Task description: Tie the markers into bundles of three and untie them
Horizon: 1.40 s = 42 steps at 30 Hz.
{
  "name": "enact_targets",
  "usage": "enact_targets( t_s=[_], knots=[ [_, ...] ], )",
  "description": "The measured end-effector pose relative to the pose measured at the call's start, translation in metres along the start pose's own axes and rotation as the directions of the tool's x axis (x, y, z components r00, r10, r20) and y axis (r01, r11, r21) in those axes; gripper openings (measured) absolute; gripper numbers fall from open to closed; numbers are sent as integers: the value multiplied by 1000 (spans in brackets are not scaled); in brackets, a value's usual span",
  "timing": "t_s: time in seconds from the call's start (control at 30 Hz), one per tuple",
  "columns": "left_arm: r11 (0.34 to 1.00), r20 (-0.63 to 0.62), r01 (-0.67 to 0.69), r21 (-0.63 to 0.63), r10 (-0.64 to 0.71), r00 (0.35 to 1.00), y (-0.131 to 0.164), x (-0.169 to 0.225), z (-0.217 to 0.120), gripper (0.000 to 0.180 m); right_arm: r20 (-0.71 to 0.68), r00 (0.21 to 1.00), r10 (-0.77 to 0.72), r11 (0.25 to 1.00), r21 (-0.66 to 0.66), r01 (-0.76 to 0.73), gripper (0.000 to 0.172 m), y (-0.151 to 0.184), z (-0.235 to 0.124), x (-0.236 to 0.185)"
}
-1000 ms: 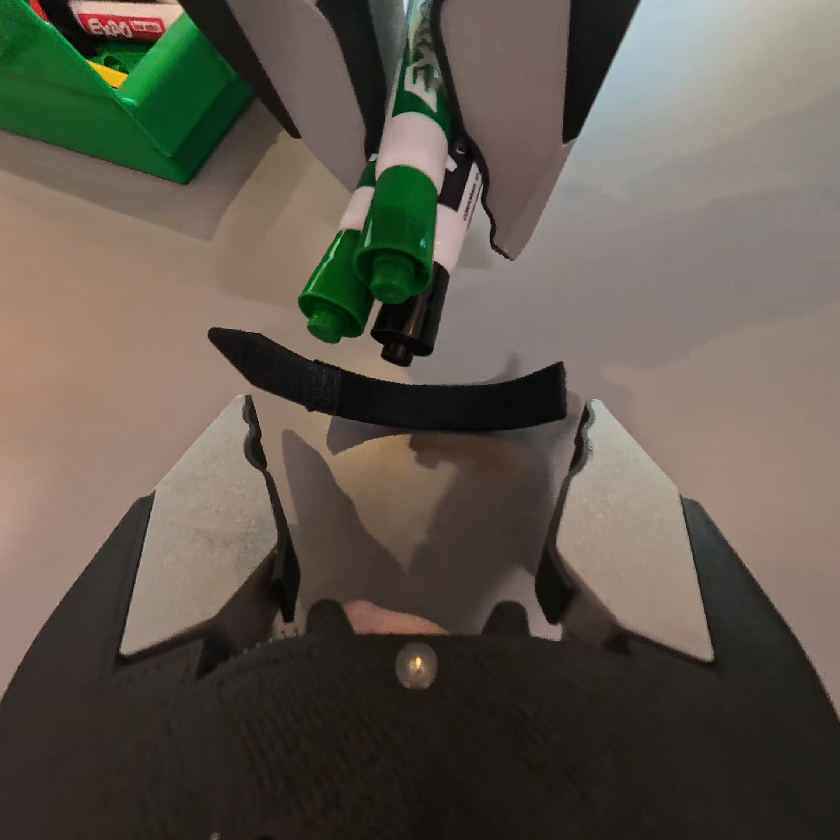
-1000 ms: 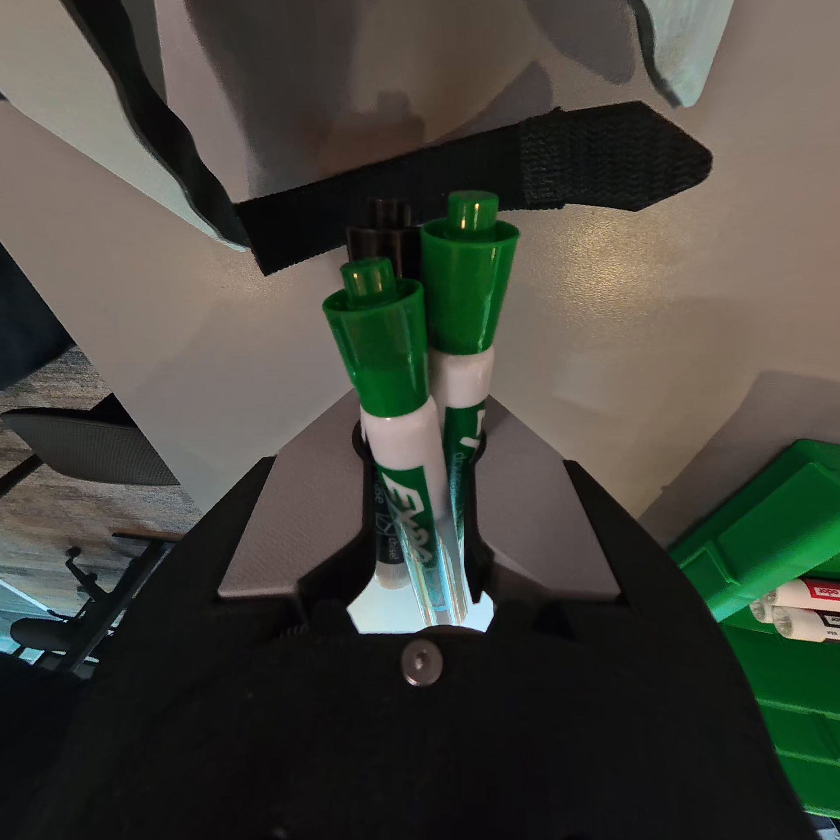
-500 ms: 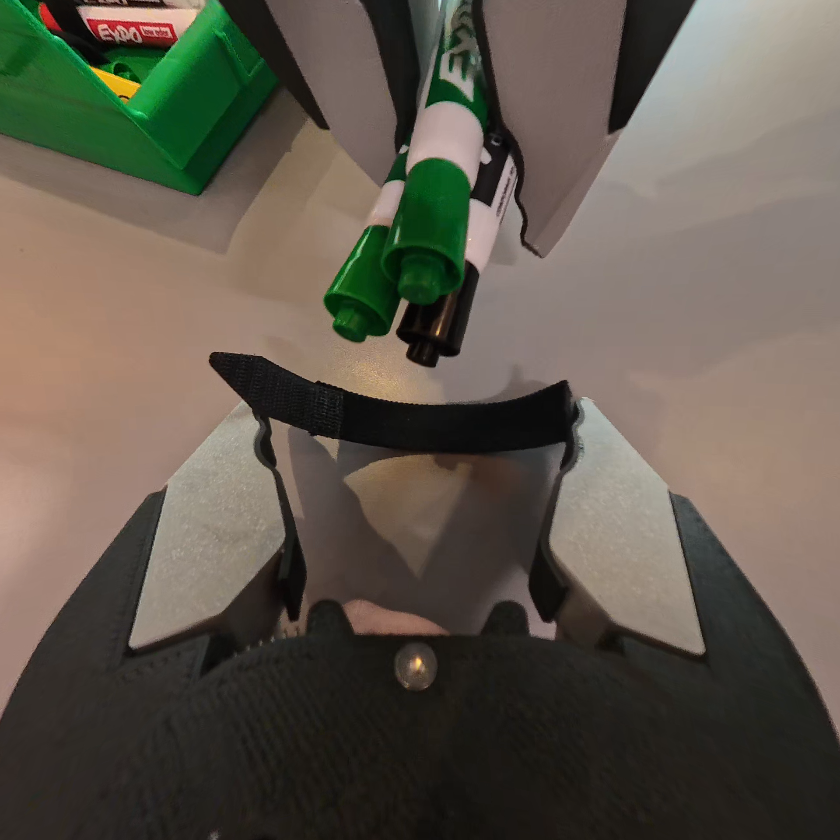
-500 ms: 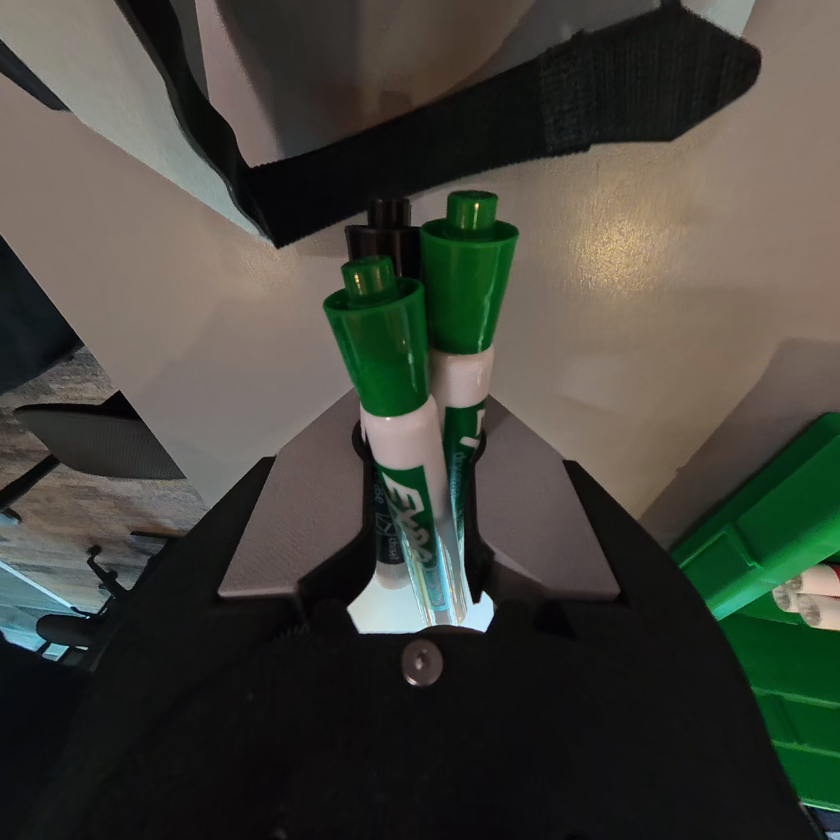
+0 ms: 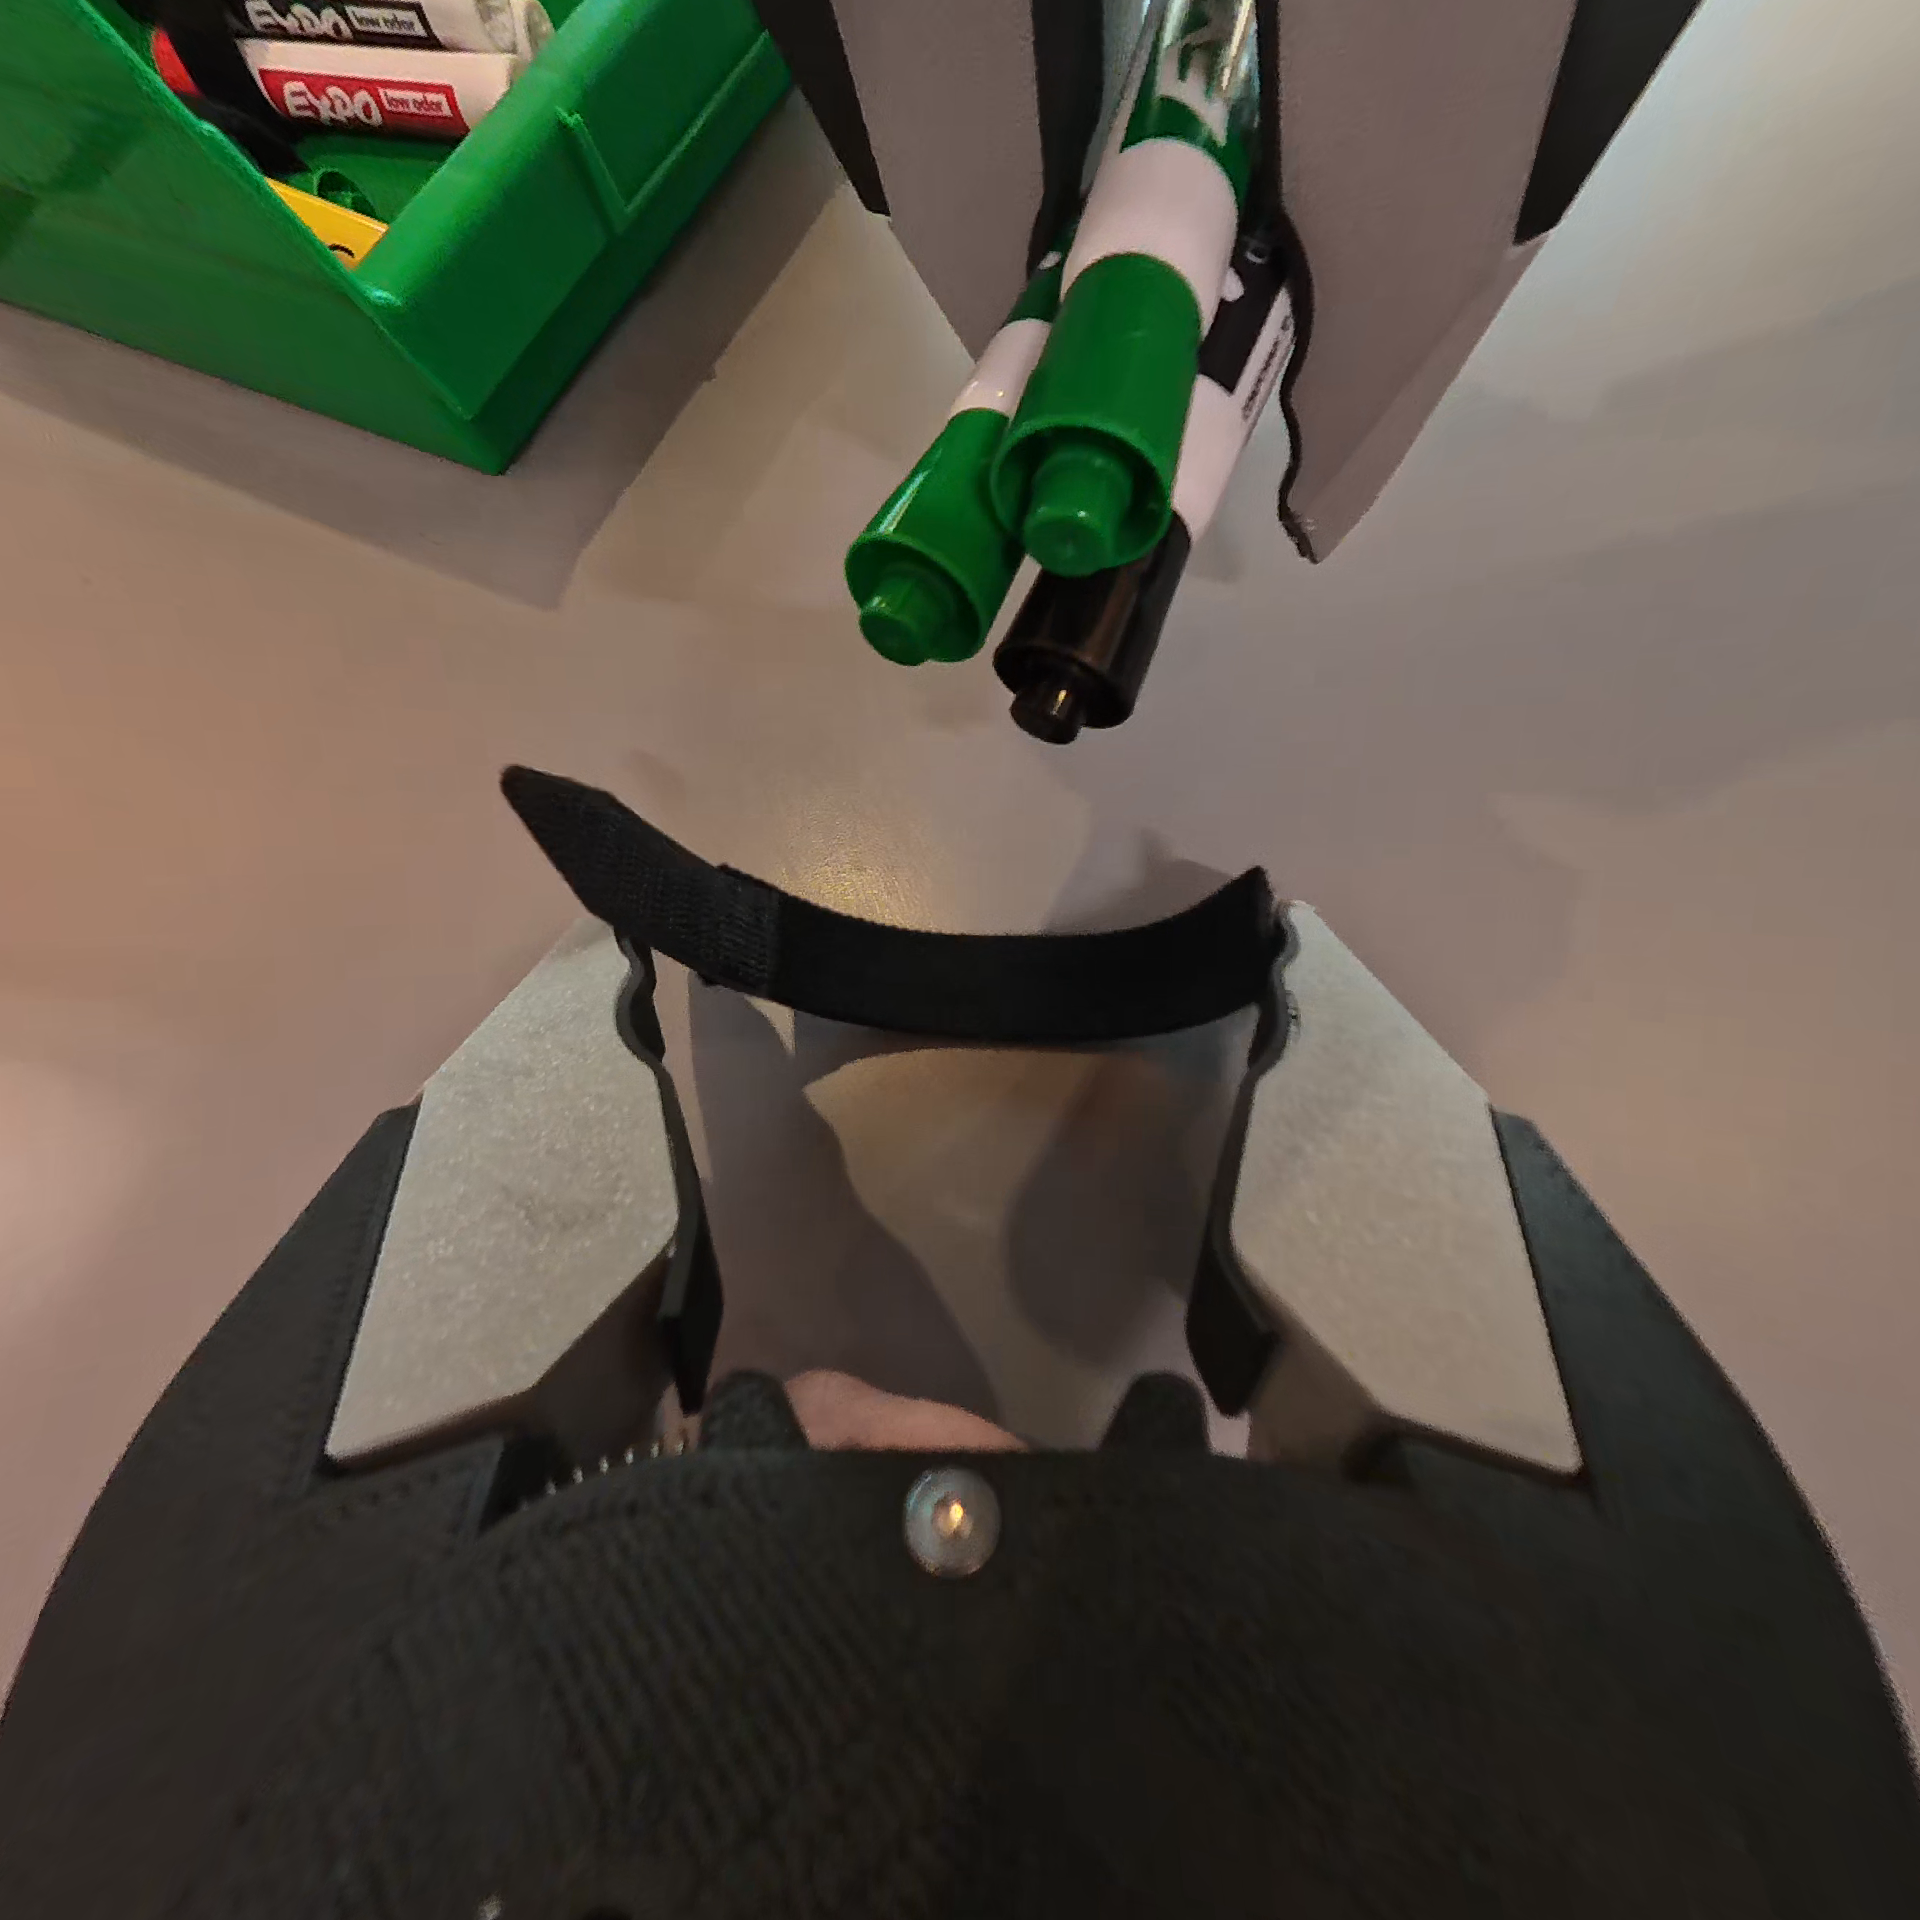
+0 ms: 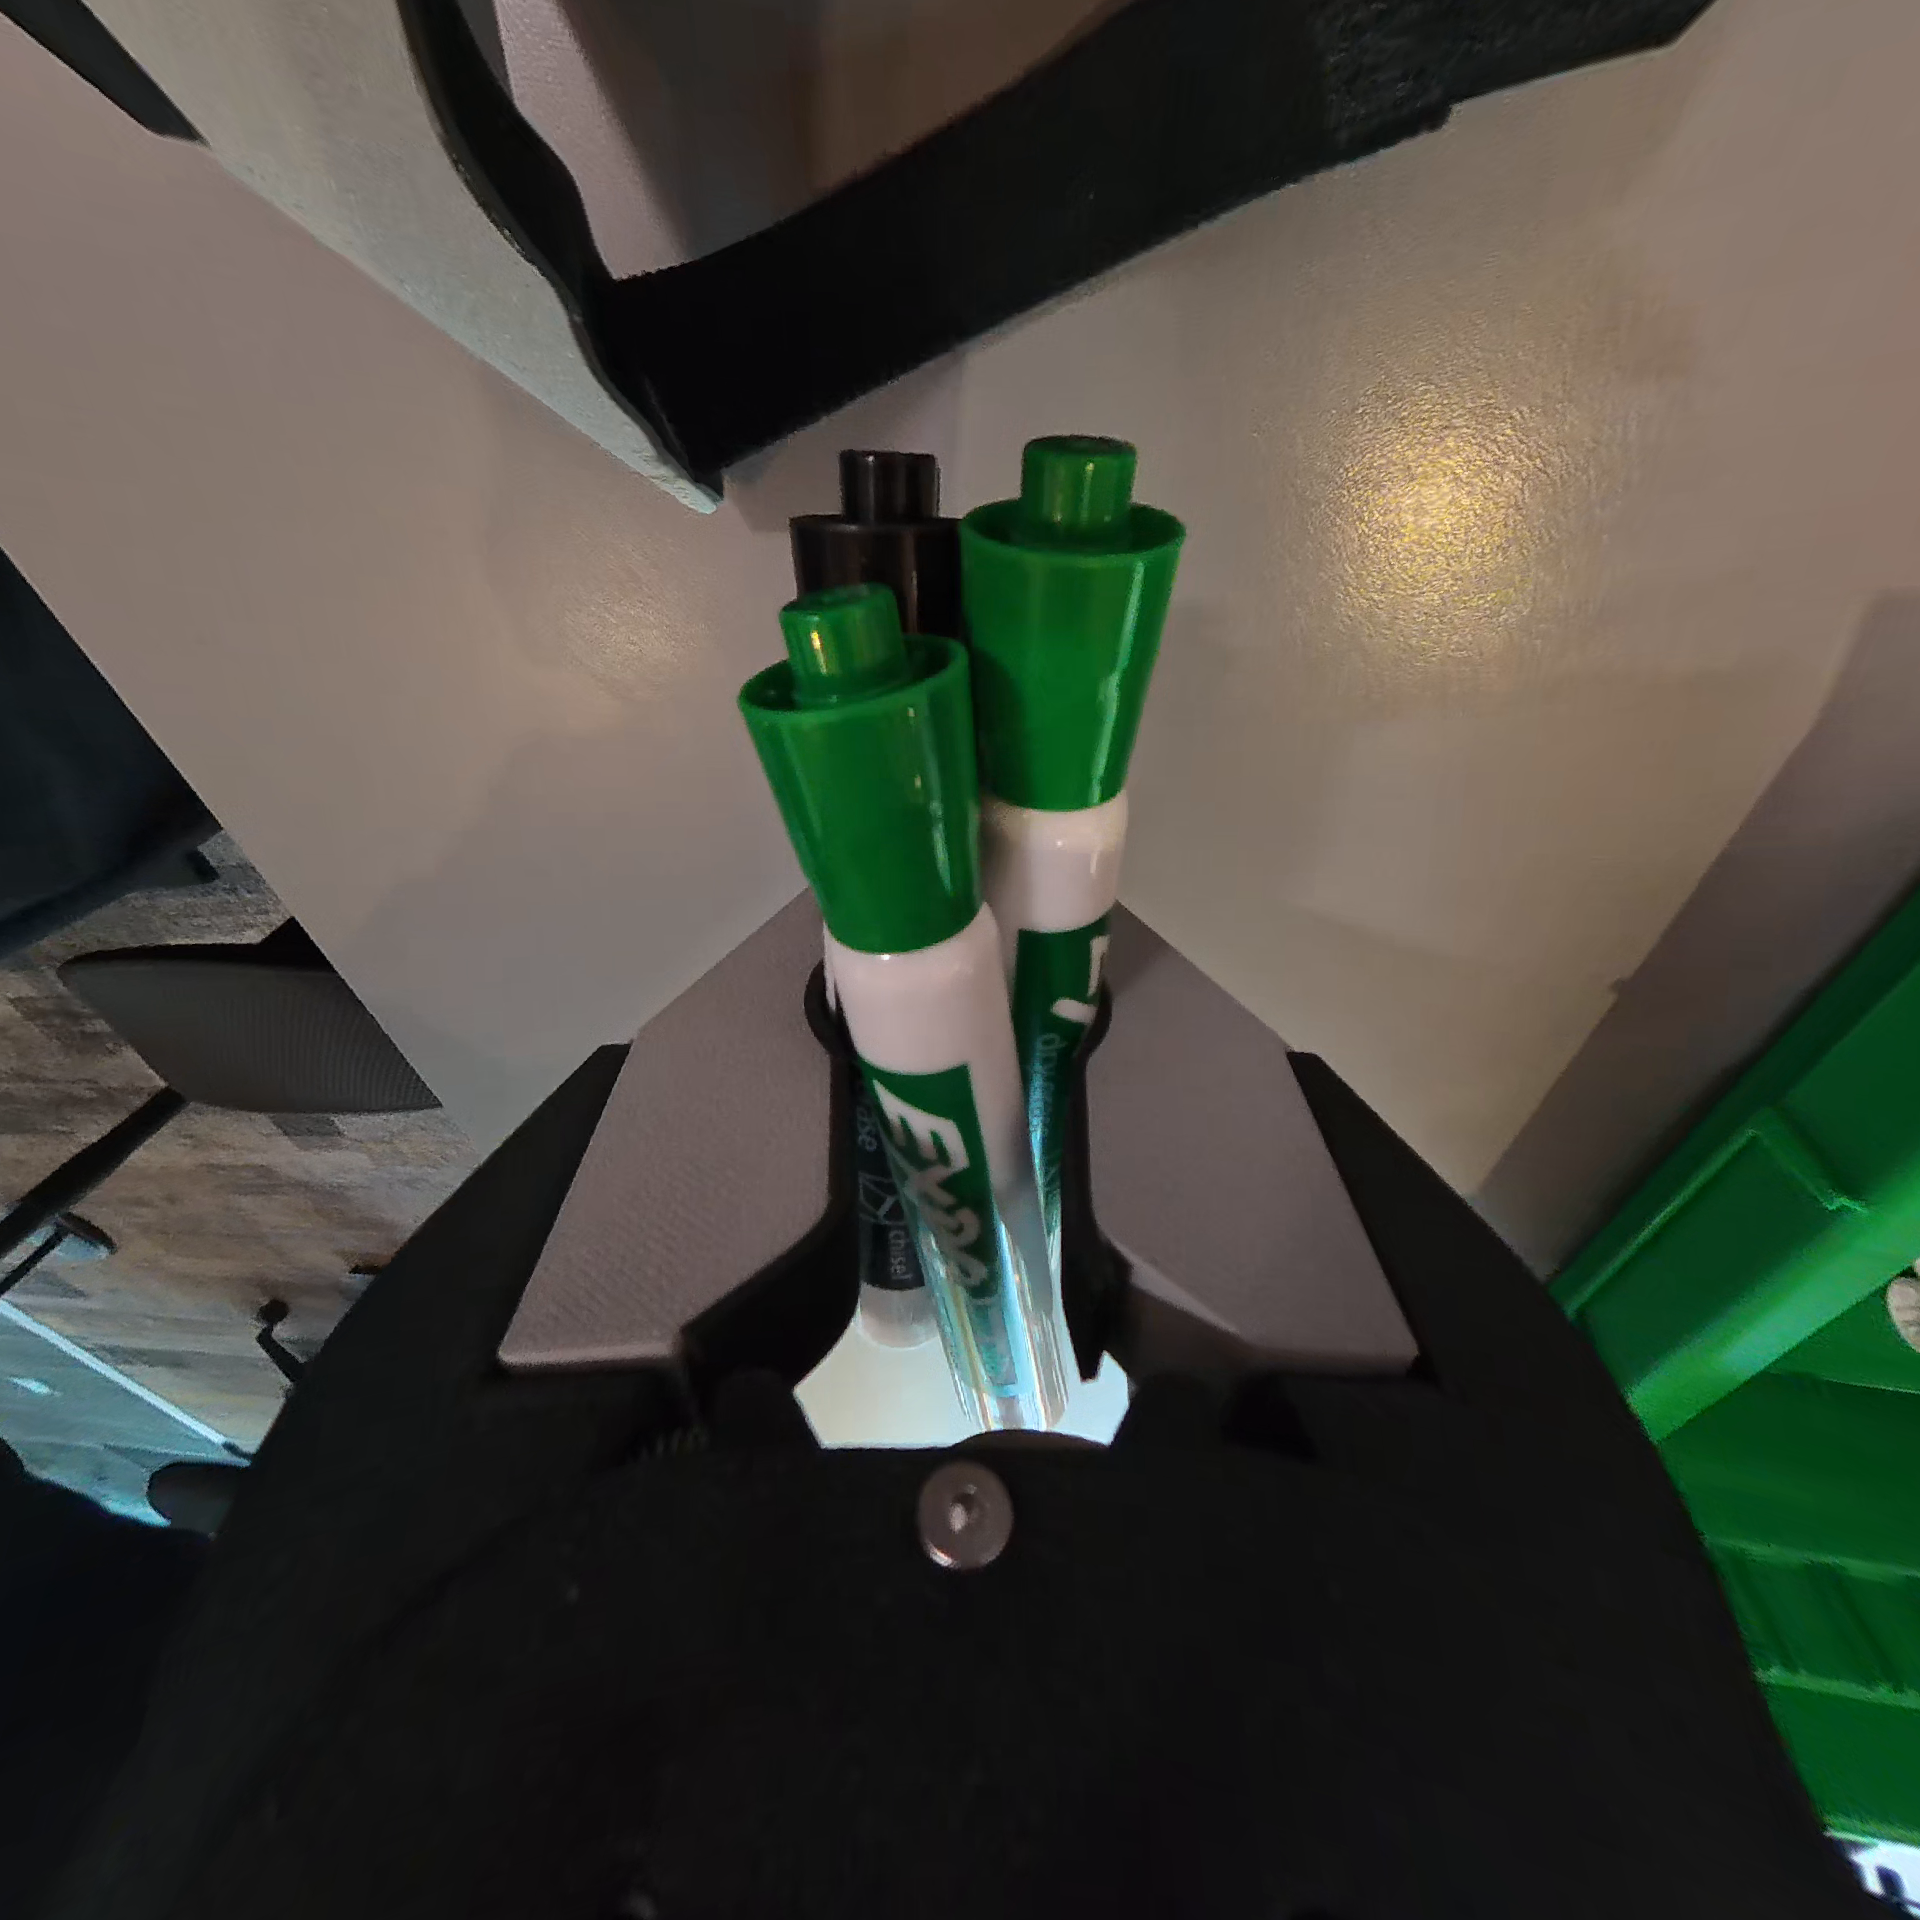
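My right gripper (image 6: 961, 997) is shut on three markers (image 6: 873, 790), two with green caps and one with a black cap, held side by side above the table. They also show in the left wrist view (image 5: 1101, 416), caps pointing at my left gripper. A black hook-and-loop strap (image 5: 935, 961) spans the fingertips of my left gripper (image 5: 956, 925). Its right end butts against the right fingertip. Its left part lies across the left fingertip and sticks out past it. The strap bows away from the gripper. The left jaws stand wide and the pads do not clamp the strap. The strap also shows in the right wrist view (image 6: 1039, 229).
A green bin (image 5: 447, 312) with several more markers (image 5: 364, 99) stands on the pale table (image 5: 312, 727) at the far left; it also shows at the right edge of the right wrist view (image 6: 1766, 1247). A chair (image 6: 239, 1039) and floor lie beyond the table edge.
My left gripper moved up to the strap and its jaws narrowed around it. The strap went from lying flat to bowed between the fingertips. The right gripper kept its hold on the markers.
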<state>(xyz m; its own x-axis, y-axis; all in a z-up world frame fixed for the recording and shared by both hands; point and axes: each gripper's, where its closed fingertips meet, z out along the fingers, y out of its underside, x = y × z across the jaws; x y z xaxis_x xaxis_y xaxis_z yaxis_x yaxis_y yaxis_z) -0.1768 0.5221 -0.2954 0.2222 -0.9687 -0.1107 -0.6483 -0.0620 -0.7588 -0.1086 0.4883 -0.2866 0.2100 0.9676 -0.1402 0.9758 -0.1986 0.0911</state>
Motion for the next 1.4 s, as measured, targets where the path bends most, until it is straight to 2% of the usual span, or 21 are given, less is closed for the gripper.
enact_targets(
  t_s=[0.33, 0.6, 1.0, 1.2, 1.4],
  knots=[
    [1000, 27, -22, -5, 22, 999, -4, -5, 7, 111, 7, 1000, 16, 1000, 13, -16, 37, 7, 2, 1],
    [1000, 31, -25, 12, 24, 999, -7, -8, 7, 93, 8, 999, 34, 999, 16, -34, 37, 14, 4, 4],
    [997, 0, -3, 80, 3, 1000, -15, -6, 0, 85, -7, 1000, -3, 999, 51, 3, 37, 2, 7, 5],
    [997, -8, 0, 79, 0, 1000, -15, -6, 0, 77, -3, 1000, -1, 999, 52, 1, 37, 3, 9, 5],
    [996, -16, -4, 87, 5, 1000, -16, -4, -1, 76, 3, 1000, 2, 999, 44, -2, 38, 6, 11, 3]
  ],
)
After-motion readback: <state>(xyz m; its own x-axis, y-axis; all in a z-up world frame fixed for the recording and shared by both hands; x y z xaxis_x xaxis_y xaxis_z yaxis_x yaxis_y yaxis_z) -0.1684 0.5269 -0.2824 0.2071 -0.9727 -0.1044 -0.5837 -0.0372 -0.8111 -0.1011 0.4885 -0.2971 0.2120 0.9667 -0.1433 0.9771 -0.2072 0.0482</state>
